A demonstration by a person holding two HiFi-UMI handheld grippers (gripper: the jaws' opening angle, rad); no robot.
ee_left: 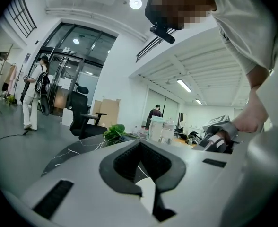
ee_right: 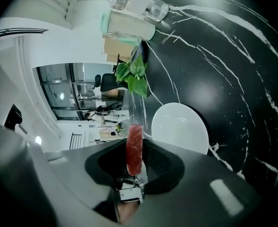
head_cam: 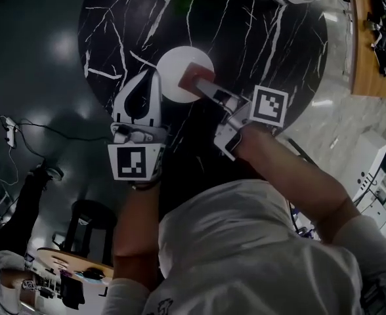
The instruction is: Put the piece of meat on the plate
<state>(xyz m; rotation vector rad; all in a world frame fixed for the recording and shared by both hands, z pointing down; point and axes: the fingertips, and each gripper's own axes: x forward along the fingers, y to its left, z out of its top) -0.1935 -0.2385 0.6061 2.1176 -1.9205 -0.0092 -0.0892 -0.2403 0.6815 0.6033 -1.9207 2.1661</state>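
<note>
Head view. CHECKER: Locate both claws.

OBSERVER: The left claw sits at the left rim of the white plate. The right claw reaches over the plate's right part from the near side. Both are above the black, white-veined table.

CHECKER: State of the right claw?

OBSERVER: Read it in the right gripper view. The jaws are partly spread and the pads are clamped on the piece of meat. The red slab stands edge-on between them, with its far end projecting past the tips. The head view gives only a red patch at those tips.

CHECKER: Is the slab down on the plate?

OBSERVER: No view settles contact. The head view places it over the plate's right part. The right gripper view shows the plate lying beyond the slab and to its right.

CHECKER: State of the left claw?

OBSERVER: The left gripper view shows the tips brought together with nothing gripped. Only veined table surface shows through the opening behind them. The head view agrees: a closed teardrop outline.

CHECKER: Items exclusive to one view?

OBSERVER: The left gripper view alone shows the room: an office chair, a person standing by glass doors, and the right hand on its gripper. The right gripper view shows clear containers at the table's far edge. A green plant stands beside them; the head view cuts both off at its top edge.
</note>
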